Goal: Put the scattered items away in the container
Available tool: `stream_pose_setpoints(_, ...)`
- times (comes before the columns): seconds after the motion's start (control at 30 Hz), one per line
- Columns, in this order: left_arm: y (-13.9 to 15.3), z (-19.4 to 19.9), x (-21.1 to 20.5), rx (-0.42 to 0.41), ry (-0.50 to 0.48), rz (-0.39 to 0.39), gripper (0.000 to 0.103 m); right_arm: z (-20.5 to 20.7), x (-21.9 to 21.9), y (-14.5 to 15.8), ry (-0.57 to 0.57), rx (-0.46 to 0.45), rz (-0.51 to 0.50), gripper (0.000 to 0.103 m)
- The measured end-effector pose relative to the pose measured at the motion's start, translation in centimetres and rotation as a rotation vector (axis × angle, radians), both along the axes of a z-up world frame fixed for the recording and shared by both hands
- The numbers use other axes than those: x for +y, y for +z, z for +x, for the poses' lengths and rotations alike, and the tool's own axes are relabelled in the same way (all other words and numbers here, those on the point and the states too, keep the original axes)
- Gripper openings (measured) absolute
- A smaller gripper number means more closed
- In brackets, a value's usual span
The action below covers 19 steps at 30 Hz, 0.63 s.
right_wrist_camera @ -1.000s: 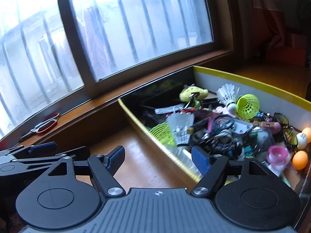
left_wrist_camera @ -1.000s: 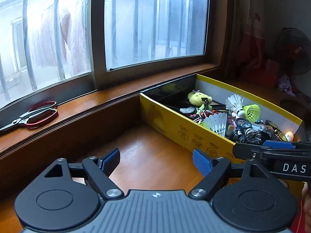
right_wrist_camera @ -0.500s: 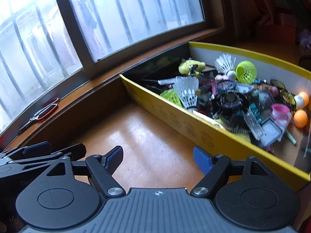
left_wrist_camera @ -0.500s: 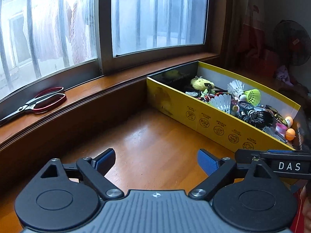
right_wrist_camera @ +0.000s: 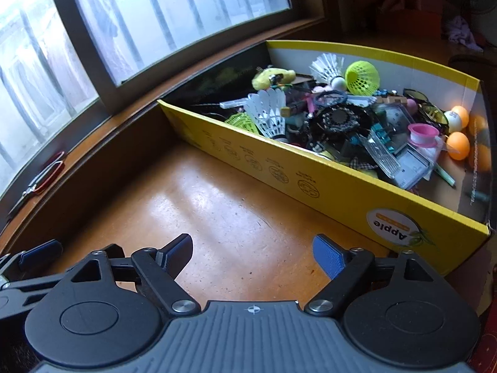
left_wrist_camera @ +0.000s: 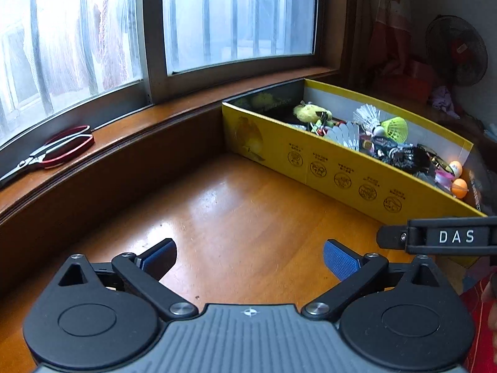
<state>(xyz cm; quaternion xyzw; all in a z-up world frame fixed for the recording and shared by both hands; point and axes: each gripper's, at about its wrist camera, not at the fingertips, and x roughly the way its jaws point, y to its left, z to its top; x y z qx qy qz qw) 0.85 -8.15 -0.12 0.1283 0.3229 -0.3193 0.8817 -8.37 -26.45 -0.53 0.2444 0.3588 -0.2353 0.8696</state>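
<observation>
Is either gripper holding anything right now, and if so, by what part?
Nothing is held. The left gripper and right gripper are both opening, with only bare tabletop between their jaws.

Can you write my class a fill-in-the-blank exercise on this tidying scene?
1. The scissors with red handles lie on the ______.
2. The box holding the shuttlecocks is coloured ______.
3. The word printed on the box's near corner is ______.
4. Between the pads of the left claw lies ______.

Missing words: windowsill; yellow; Apple; nothing
</observation>
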Motion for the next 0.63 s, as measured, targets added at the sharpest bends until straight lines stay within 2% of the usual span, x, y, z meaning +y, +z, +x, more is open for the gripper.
stream_pose_setpoints(0.4,-0.9,0.4,0.4,0.058,-0.014,-0.012,0.102,0.0,0.3,-0.5,-0.017,0.026,0.005,0.087)
stream_pose_setpoints(0.63,-1.2,0.1,0.4,0.062,-0.028,-0.014,0.102,0.3,0.5,-0.7,-0.009,0.039,0.006,0.087)
